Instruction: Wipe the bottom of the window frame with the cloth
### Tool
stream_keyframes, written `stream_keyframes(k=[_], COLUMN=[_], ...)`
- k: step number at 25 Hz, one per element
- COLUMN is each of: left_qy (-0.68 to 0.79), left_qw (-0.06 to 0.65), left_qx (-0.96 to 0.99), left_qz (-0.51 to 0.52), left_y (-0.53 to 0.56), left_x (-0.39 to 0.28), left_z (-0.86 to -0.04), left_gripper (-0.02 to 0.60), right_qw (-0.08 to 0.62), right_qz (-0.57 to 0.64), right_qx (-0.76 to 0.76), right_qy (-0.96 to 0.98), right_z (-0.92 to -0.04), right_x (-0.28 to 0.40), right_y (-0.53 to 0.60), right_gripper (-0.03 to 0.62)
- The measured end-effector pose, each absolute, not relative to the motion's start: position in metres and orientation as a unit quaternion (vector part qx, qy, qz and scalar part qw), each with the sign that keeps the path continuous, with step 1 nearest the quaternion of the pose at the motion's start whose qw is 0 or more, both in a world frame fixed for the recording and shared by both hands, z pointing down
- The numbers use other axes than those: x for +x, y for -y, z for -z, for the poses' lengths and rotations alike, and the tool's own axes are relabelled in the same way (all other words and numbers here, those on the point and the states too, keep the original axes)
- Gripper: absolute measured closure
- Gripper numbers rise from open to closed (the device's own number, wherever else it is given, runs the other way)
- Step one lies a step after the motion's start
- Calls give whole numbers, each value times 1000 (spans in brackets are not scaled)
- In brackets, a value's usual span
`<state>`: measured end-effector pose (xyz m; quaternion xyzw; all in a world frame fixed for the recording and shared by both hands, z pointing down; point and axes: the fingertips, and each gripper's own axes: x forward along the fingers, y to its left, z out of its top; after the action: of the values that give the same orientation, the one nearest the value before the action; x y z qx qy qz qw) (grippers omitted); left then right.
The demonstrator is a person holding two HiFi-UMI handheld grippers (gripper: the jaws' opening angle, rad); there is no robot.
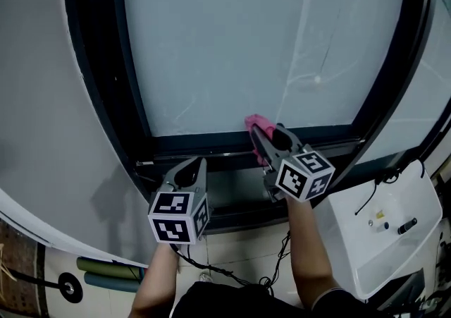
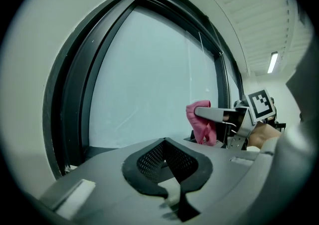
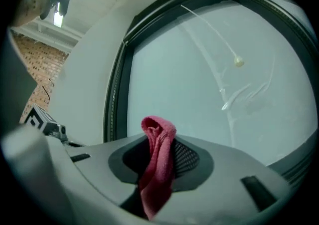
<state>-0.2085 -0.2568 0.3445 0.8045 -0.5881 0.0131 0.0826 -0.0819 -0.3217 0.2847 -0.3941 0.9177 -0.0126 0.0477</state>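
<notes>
The right gripper [image 1: 262,139] is clamped on a pink cloth [image 1: 255,124]. In the right gripper view the cloth [image 3: 158,159] runs as a folded strip between the closed jaws, and a rounded wad sticks out past their tips. In the head view that wad sits on the line where the frosted glass [image 1: 232,49] meets the bottom rail of the dark window frame [image 1: 204,146], a little right of the rail's middle. Whether it presses on the rail cannot be told. The left gripper [image 1: 199,165] hangs lower and to the left, in front of the sill under the same rail, apart from the cloth. Its own view shows the jaws brought together with nothing between them. That view also shows the cloth [image 2: 202,124] drooping from the right gripper [image 2: 209,113] in front of the glass. A thin cord with a small bead [image 3: 239,61] hangs across the pane. A white plastic tub [image 1: 394,232] stands low at the right, and black cables [image 1: 232,278] trail over the tiled floor [image 1: 232,246] below the wall.
</notes>
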Motion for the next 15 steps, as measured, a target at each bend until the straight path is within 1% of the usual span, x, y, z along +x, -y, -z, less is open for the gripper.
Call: stream_keyframes(k=[3, 6, 10, 15], left_qy=[583, 573, 564, 568], left_qw=[75, 69, 65, 68], left_qx=[809, 816, 823, 820], left_qz=[15, 28, 19, -10], left_y=[254, 249, 242, 226], left_x=[-186, -151, -107, -79], left_z=[-325, -312, -310, -324], left_gripper=[574, 574, 574, 574], right_qw=[75, 77, 74, 75], right_qz=[10, 11, 15, 31], right_qx=[-380, -367, -362, -352], right_qy=[-922, -927, -929, -933], right_z=[-265, -258, -259, -274], right_x=[-56, -31, 2, 25], right_y=[301, 283, 271, 252], right_gripper=[488, 488, 488, 488])
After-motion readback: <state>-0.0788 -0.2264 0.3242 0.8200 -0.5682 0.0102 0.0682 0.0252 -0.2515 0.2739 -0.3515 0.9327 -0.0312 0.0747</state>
